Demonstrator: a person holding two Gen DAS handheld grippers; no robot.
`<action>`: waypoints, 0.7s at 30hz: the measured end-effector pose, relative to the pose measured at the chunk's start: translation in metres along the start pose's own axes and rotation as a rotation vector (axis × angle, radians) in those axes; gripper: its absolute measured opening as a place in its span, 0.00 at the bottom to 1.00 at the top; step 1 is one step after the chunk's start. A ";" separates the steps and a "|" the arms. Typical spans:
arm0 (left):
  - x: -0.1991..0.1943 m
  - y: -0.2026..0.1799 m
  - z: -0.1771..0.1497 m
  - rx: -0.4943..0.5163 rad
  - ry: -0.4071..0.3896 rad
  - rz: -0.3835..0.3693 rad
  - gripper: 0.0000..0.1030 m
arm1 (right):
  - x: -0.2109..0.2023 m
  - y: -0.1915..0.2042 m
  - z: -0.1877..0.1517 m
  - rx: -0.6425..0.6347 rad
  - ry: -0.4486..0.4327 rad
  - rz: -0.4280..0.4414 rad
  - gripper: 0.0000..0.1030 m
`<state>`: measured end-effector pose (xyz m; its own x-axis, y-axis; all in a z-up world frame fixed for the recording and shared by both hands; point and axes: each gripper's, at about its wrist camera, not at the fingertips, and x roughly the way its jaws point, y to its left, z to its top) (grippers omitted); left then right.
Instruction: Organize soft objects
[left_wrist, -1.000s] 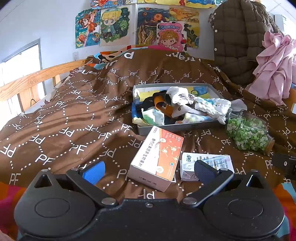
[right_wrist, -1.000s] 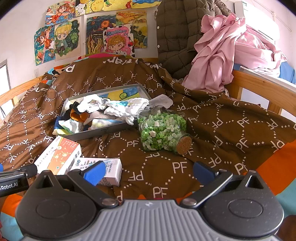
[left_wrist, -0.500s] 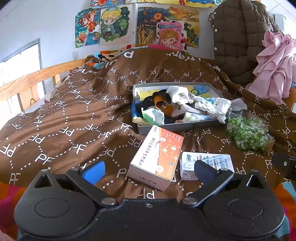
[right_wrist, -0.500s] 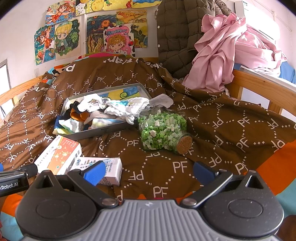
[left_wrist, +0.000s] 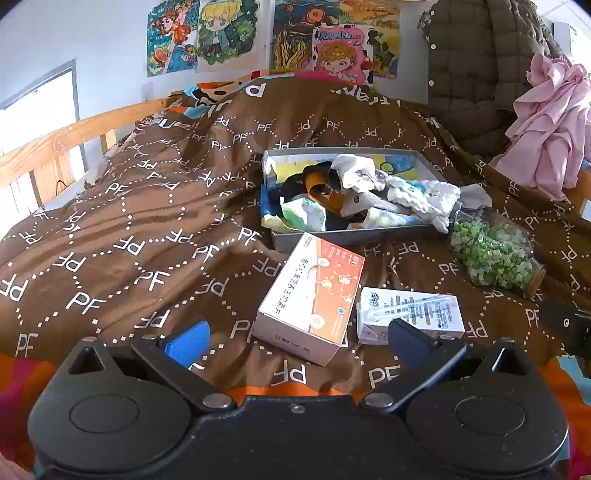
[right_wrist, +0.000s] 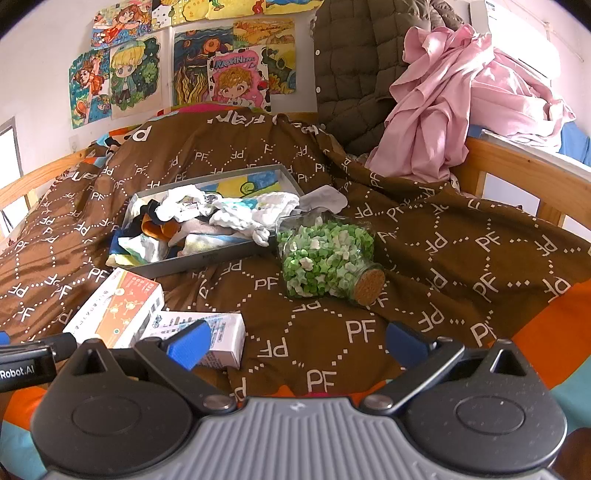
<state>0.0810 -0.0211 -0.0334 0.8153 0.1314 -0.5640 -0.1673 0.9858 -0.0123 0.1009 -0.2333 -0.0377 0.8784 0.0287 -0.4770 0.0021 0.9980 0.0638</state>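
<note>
A grey tray (left_wrist: 354, 239) (right_wrist: 207, 256) lies on the brown bed cover, holding a heap of socks and small cloths (left_wrist: 365, 192) (right_wrist: 221, 218). One grey sock (right_wrist: 325, 197) lies just outside its right end. An orange-and-white box (left_wrist: 314, 295) (right_wrist: 114, 306) and a white carton (left_wrist: 410, 314) (right_wrist: 218, 332) lie in front of the tray. A glass jar of green paper stars (left_wrist: 491, 254) (right_wrist: 325, 258) lies on its side to the right. My left gripper (left_wrist: 297, 339) is open and empty near the box. My right gripper (right_wrist: 295, 341) is open and empty, low before the jar.
The bed cover (left_wrist: 147, 240) rises to a hump behind the tray. Wooden rails run at the left (left_wrist: 55, 140) and right (right_wrist: 517, 166). A pink garment (right_wrist: 461, 99) and a quilted coat (right_wrist: 351, 74) hang at the back right. Posters cover the wall.
</note>
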 end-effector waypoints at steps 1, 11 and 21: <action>0.000 0.000 0.001 0.001 0.003 0.001 0.99 | 0.000 0.000 0.000 0.000 0.000 0.000 1.00; 0.002 0.000 0.003 0.001 0.008 0.006 0.99 | 0.000 0.002 -0.006 -0.002 0.005 0.005 1.00; 0.001 0.000 0.003 0.001 0.011 0.006 0.99 | -0.002 0.002 -0.007 -0.003 0.010 0.006 1.00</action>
<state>0.0837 -0.0204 -0.0319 0.8083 0.1359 -0.5728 -0.1714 0.9852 -0.0082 0.0958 -0.2308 -0.0427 0.8734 0.0357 -0.4856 -0.0051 0.9979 0.0643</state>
